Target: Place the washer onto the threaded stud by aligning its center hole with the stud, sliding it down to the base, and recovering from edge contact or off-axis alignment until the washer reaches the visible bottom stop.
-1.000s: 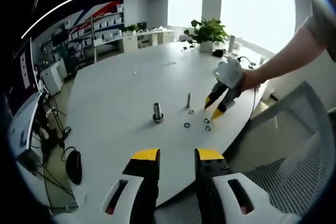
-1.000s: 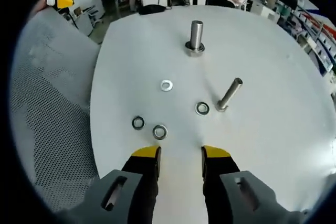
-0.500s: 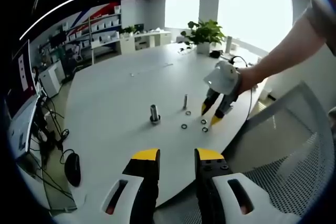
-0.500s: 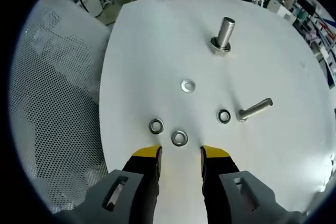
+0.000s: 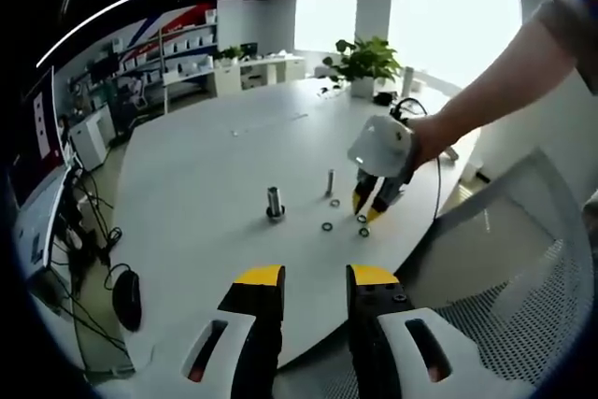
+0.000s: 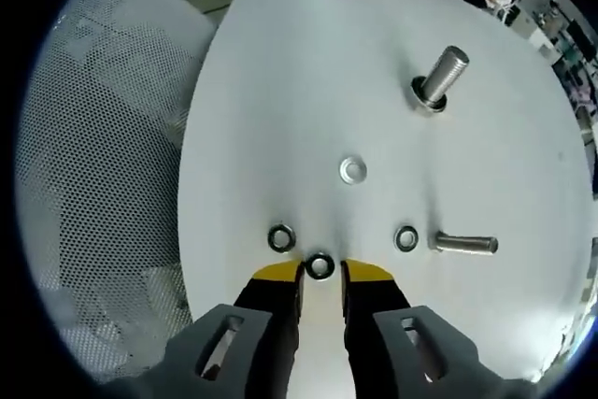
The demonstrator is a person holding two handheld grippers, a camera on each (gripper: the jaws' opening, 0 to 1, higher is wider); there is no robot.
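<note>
- Two views to call, left gripper view first: my left gripper point(image 5: 314, 276) hangs back off the near edge of the white counter point(image 5: 206, 184), jaws parted with a clear gap and nothing in them.
- Out ahead, the right gripper point(image 5: 368, 210) has dropped closer to the counter than a second ago, its yellow tips now right over the nearest washers by the edge; from here I cannot tell how wide it stands.
- The thick threaded stud point(image 5: 275, 203) stands upright on its base, with a thinner bolt point(image 5: 329, 181) just beside it to the right.
- Right gripper view: big change, the jaws have closed in from a wide gap and the right gripper point(image 6: 320, 271) now brackets the target washer point(image 6: 320, 264) between its tips; whether it's truly pinched I can't confirm, looks like contact at most.
- Three more washers lie flat: one just left point(image 6: 281, 237), one near the thin bolt point(image 6: 405, 237), a pale one point(image 6: 352, 170) farther out.
- Threaded stud point(image 6: 439, 78) sits well apart from that washer, nothing threaded on it, so I judge we're at the pick, with lift, carry and alignment all ahead.
</note>
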